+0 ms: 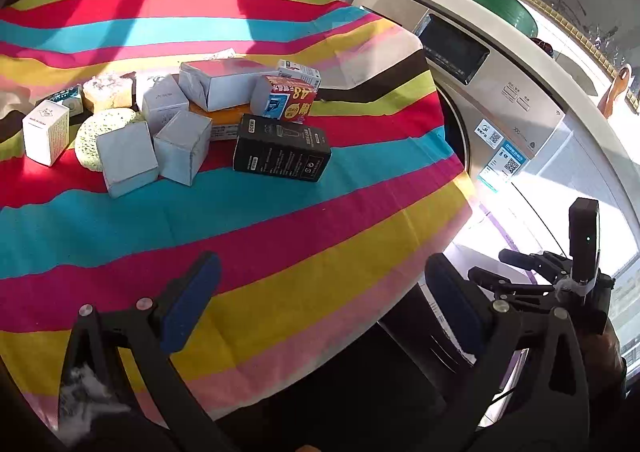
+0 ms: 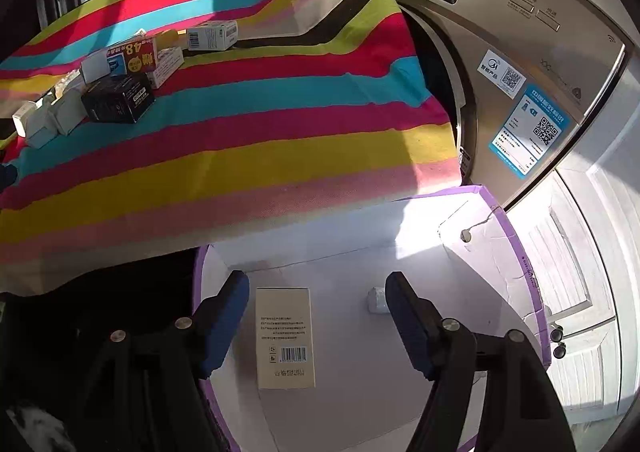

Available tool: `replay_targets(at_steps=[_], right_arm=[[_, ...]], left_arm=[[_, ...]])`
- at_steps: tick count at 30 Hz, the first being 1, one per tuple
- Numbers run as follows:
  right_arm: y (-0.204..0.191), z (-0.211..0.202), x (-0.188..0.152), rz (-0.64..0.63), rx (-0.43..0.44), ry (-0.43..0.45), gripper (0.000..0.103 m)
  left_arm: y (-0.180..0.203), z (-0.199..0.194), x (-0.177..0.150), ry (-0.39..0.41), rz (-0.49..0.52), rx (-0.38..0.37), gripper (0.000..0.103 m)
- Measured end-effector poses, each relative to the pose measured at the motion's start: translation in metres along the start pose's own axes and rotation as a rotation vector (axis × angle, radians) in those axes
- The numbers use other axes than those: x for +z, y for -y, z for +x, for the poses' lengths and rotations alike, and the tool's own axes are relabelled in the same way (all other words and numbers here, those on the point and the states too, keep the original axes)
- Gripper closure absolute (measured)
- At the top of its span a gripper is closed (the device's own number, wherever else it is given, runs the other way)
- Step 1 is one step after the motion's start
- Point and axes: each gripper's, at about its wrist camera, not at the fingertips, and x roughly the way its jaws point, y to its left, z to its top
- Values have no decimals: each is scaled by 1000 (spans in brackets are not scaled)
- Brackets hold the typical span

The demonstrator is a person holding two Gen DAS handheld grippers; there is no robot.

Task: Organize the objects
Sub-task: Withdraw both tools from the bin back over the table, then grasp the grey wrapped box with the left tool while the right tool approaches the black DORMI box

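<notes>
Two grippers work here, and neither carries anything. The right gripper [image 2: 316, 316] hangs over a white bin [image 2: 534, 292] with a purple rim that sits below the counter edge, beside a washing machine [image 2: 520, 32]; its fingers [image 2: 224, 316] are spread, and a cream box [image 2: 285, 336] lies flat on the bin floor between them, touched by neither pad, so it reads as just dropped off. A small white packet [image 2: 376, 300] lies further in, near the right finger. The left gripper [image 1: 320, 304] hovers above the striped cloth [image 1: 280, 232] on the counter, fingers [image 1: 192, 300] wide apart and empty, pointing down toward the pile well ahead of it. That pile holds several grey boxes [image 1: 128, 160], a black box [image 1: 282, 148] at its near right edge, a red carton [image 1: 284, 98] behind the black one, a white box [image 1: 46, 132] at the far left and a knobbly green ball [image 1: 104, 128] tucked among the grey ones. The step in hand looks like the handover between one deposit and the next pick. The black box is probably the easiest target, since it stands clear on its near side. Taking it calls for carrying the left gripper forward, lining the fingers across its narrower faces, and closing before lifting toward the bin. Neighbouring boxes sit close, so a wide approach could nudge them.
</notes>
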Motion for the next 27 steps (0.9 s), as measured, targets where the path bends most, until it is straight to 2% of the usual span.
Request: replay_targets(at_steps=[4, 7, 13, 16, 22, 23, 26, 27], right_arm=[[-9, -1, 3, -17, 13, 5, 31], [-13, -1, 6, -28, 21, 9, 31], [-24, -6, 14, -41, 39, 21, 31], [-30, -9, 20, -52, 54, 37, 31], [-47, -16, 36, -89, 90, 75, 30], [-50, -16, 39, -93, 101, 78, 30], [-62, -20, 48, -98, 144, 94, 29], [-65, -20, 51, -97, 157, 100, 29]], left_arm=[[-41, -13, 7, 64, -102, 88, 1], [-67, -15, 15, 95, -178, 136, 6], [-104, 3, 31, 75, -276, 207, 15], [-109, 15, 39, 64, -272, 215, 15], [-113, 37, 48, 15, -268, 268, 22], [-113, 40, 48, 5, -266, 275, 26], [-115, 45, 48, -15, -251, 285, 45], [-115, 45, 48, -11, -244, 282, 45]])
